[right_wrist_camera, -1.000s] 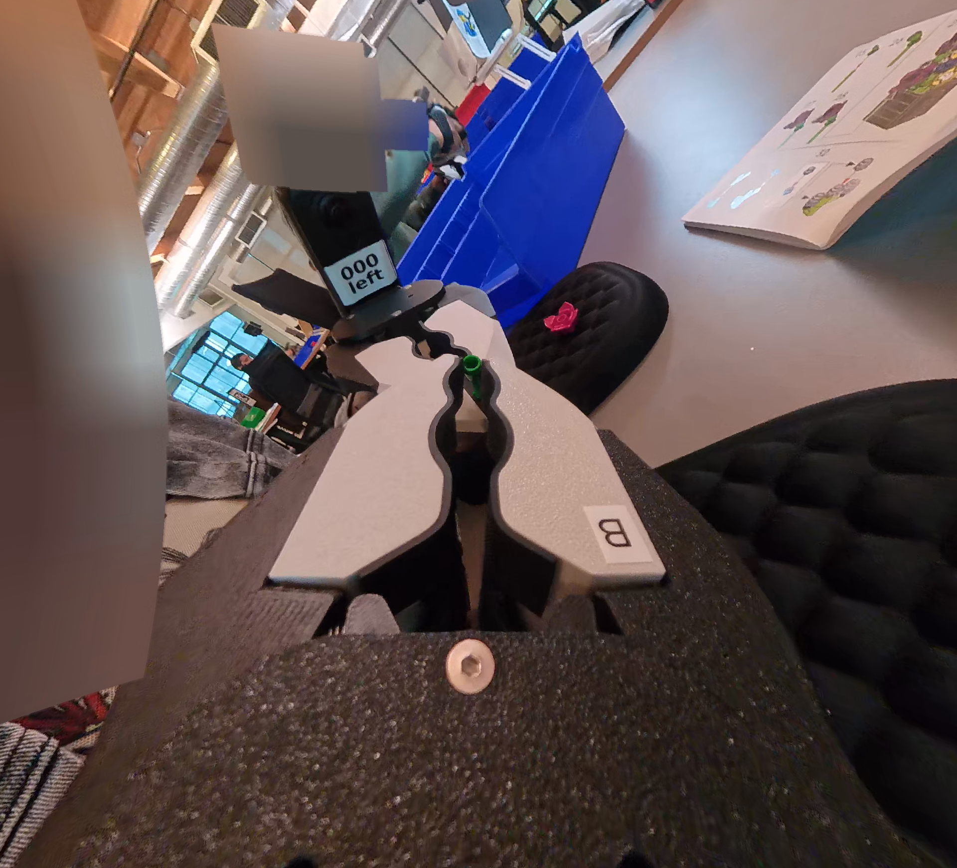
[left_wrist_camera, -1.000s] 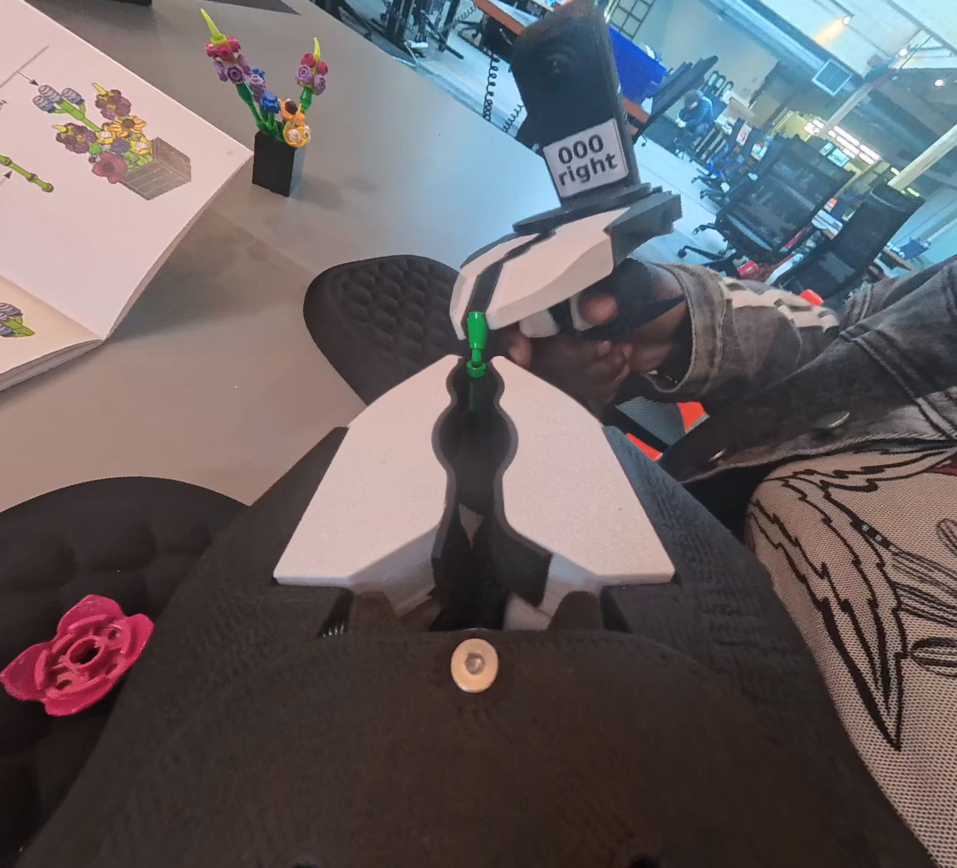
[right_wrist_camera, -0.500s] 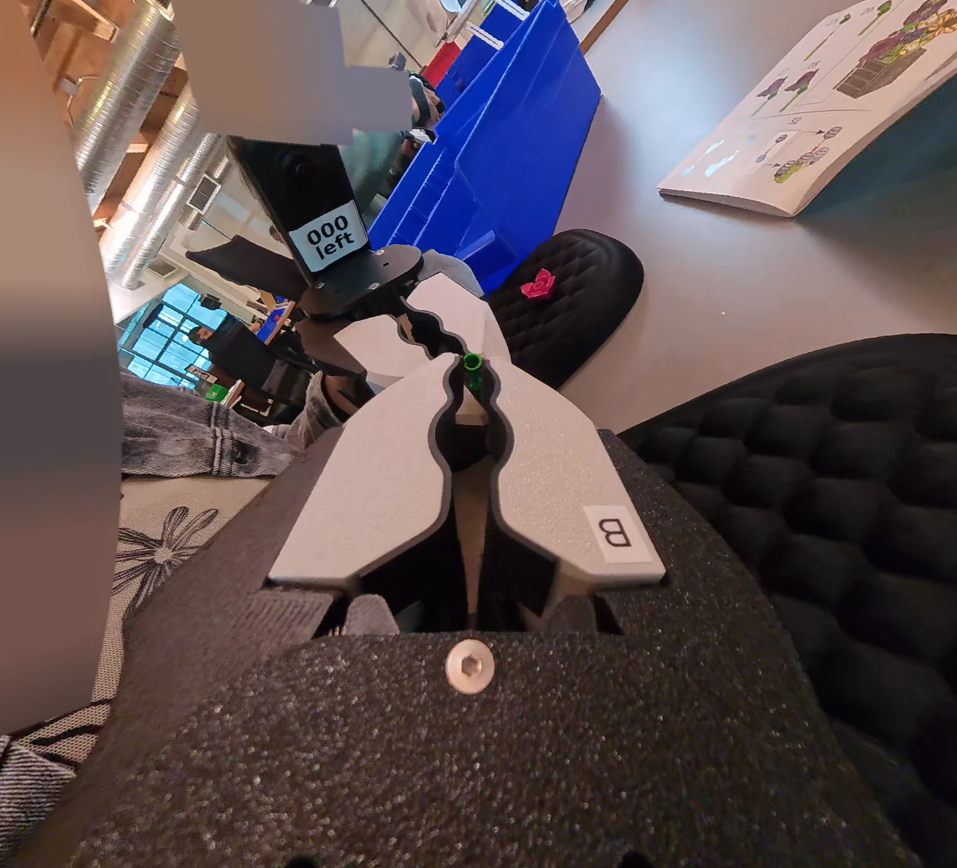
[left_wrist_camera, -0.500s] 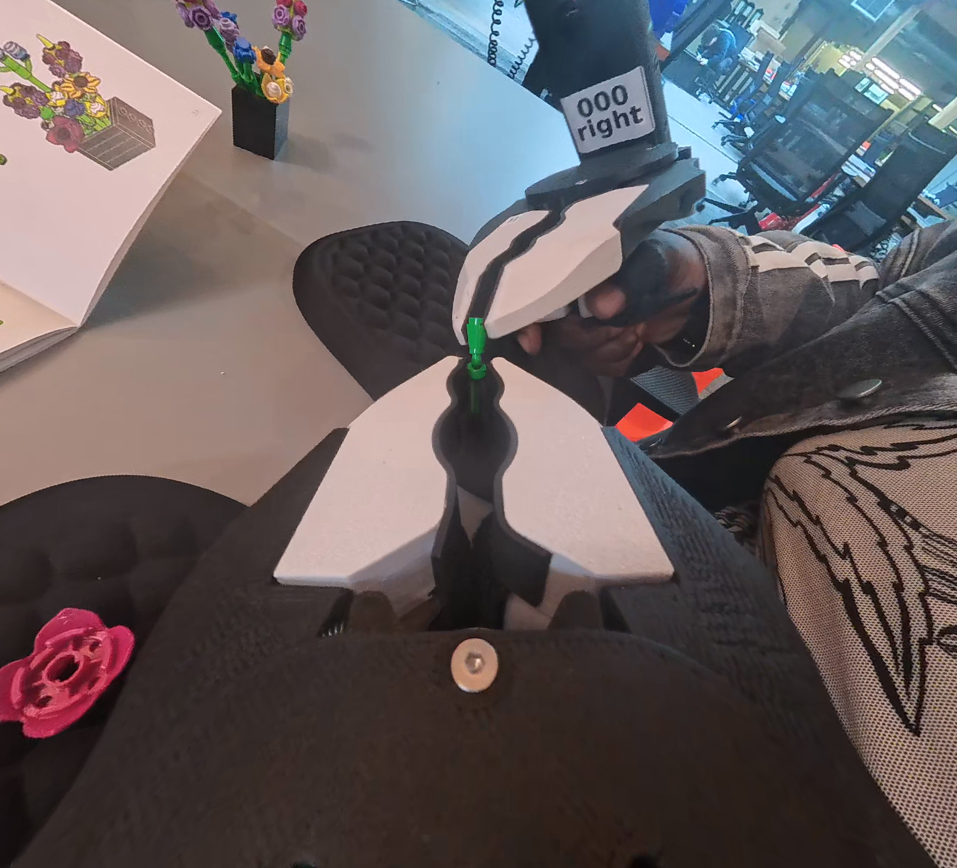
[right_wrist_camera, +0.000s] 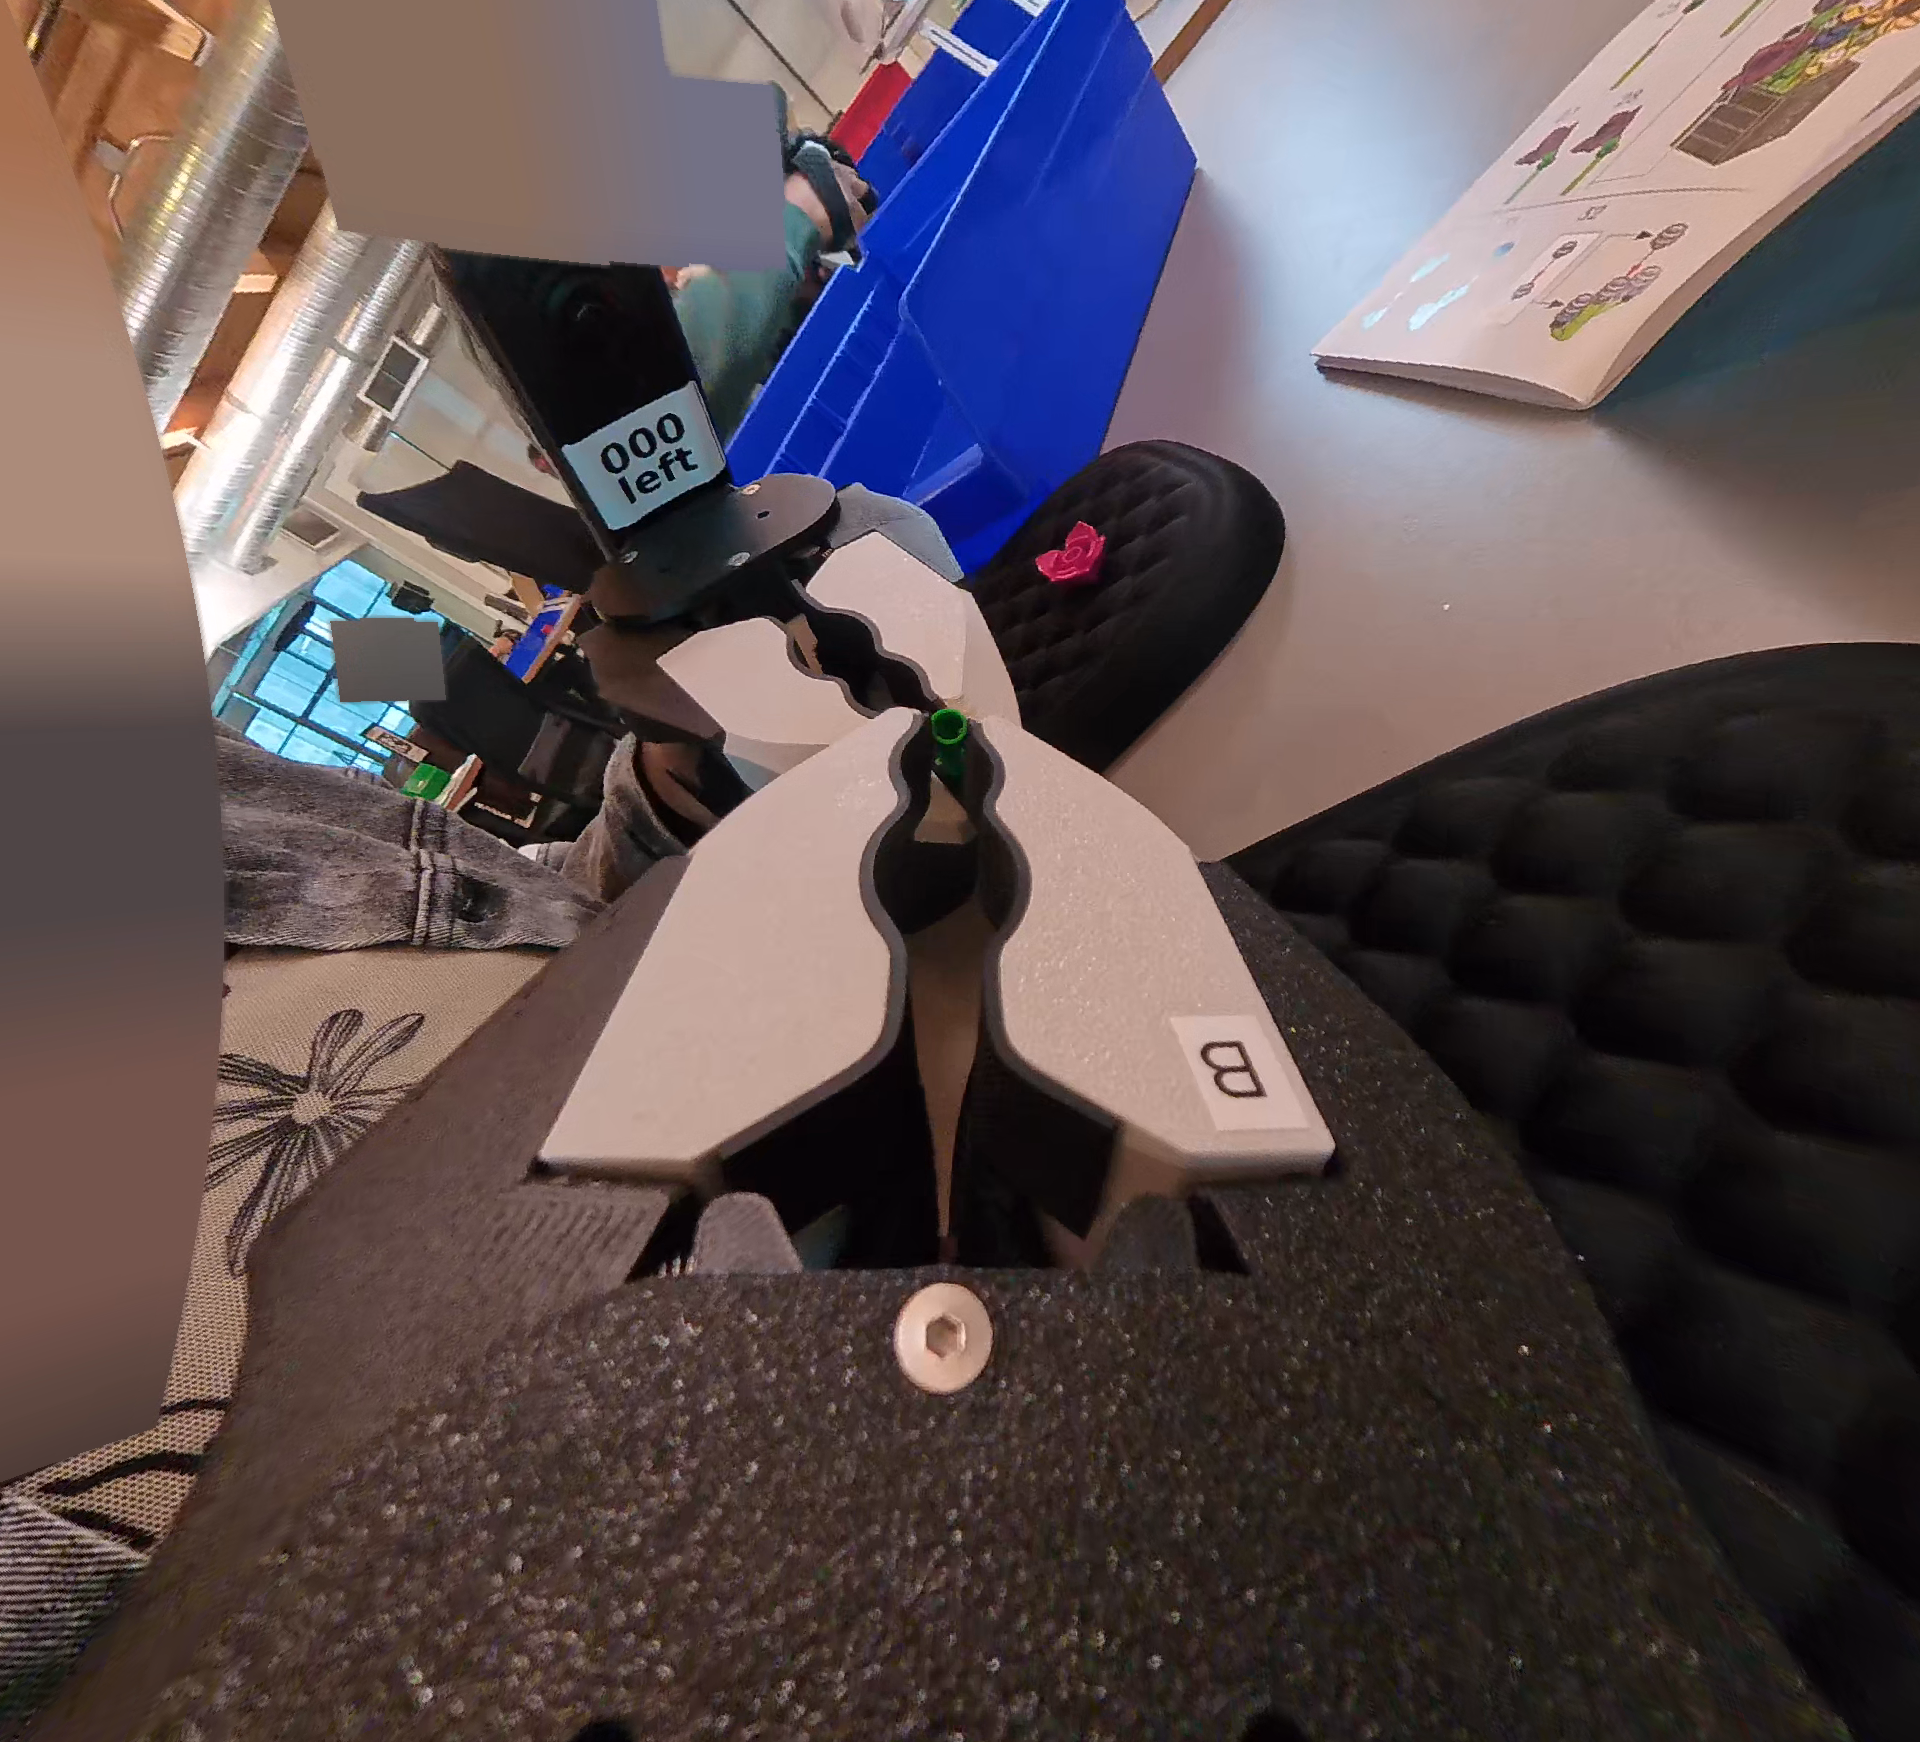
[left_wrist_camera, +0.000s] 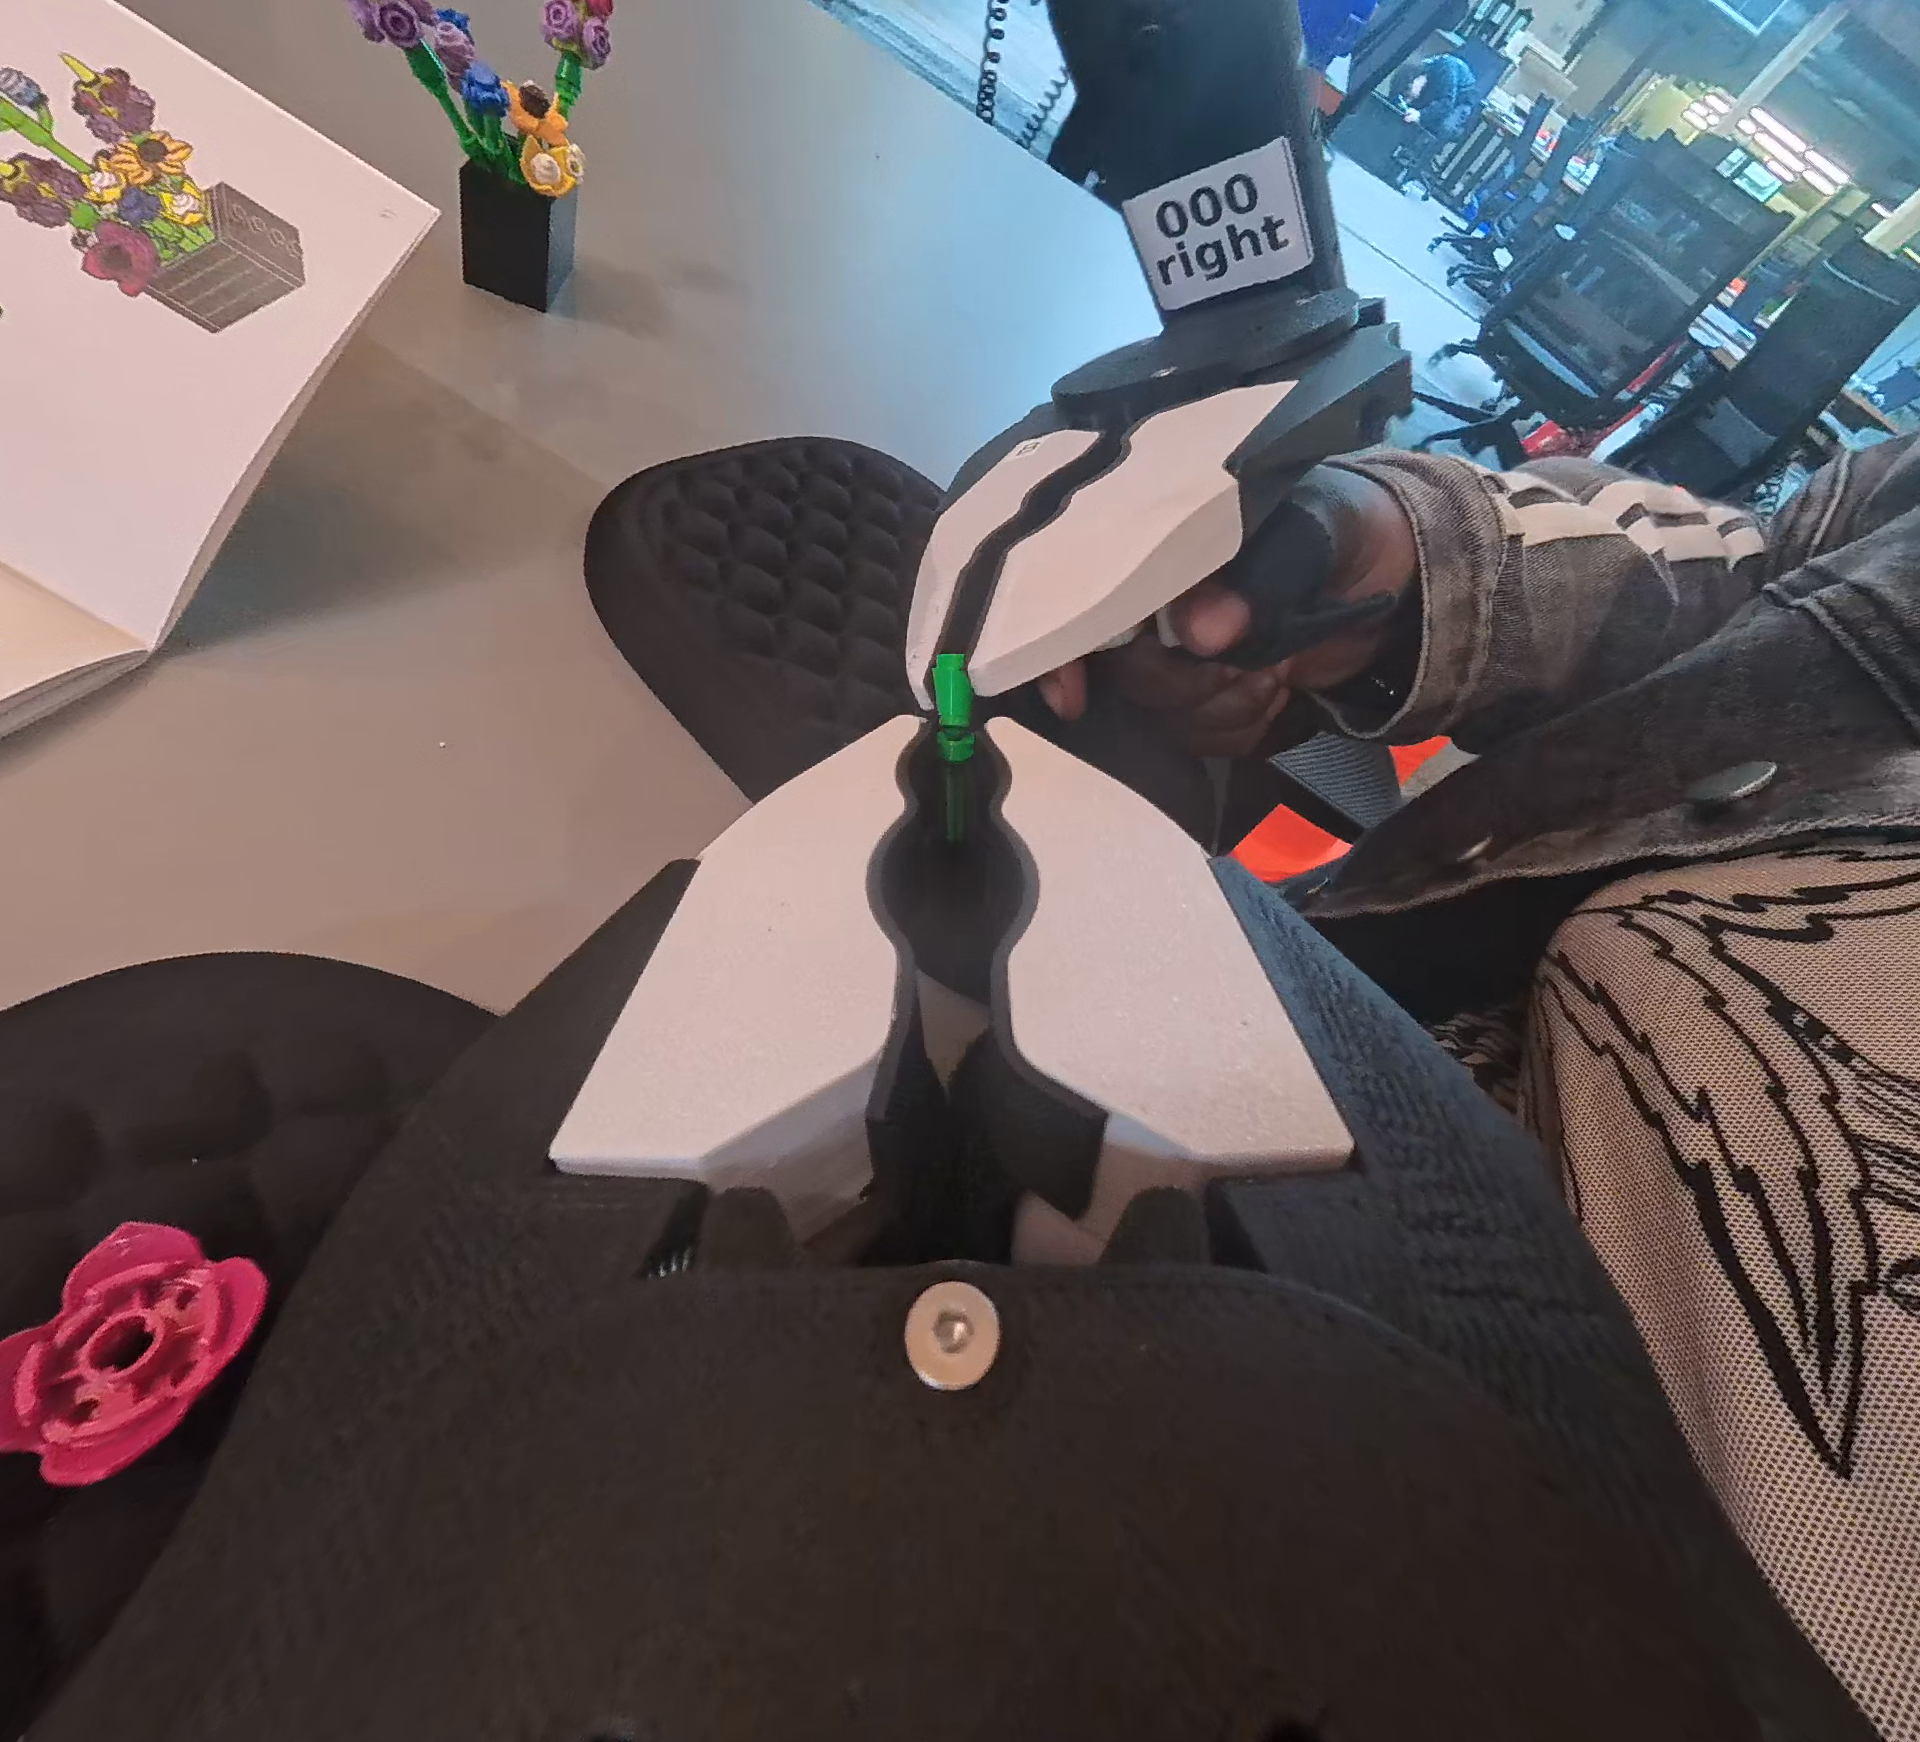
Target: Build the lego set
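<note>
Big grey tabletop (left_wrist_camera: 831, 165) takes up most of both views. Along its far side in the right wrist view there's a stack of blue bins (right_wrist_camera: 997, 258). An open instruction booklet (left_wrist_camera: 156, 258) lies flat on the tabletop, pages showing coloured flower drawings. Two black quilted pads sit near the table edge: one pad (left_wrist_camera: 769, 570) just behind the grippers, and a second pad (right_wrist_camera: 1143, 570) with a pink flower piece (left_wrist_camera: 114, 1349) lying loose on top of it. Further back, near the booklet, stands a small finished bouquet (left_wrist_camera: 499, 92) of lego flowers stuck upright in a black block, well apart from everything else.

Now the action bit. The left hand-held gripper (left_wrist_camera: 951, 736) and the right hand-held gripper (right_wrist_camera: 948, 734) are meeting tip to tip in the air over the table edge, above the person's lap. Both are squeezed closed on the same skinny green stem (left_wrist_camera: 951, 736). In the left wrist view the lower part of the stem is pinched in the left one's tips, running back into the gap between its fingers, while the upper end pokes into the right one's tips coming in from above at a slant. In the right wrist view you see the stem's round end right at the tips. A hand (left_wrist_camera: 1226, 653) in a dark denim sleeve holds the right one's grip.
</note>
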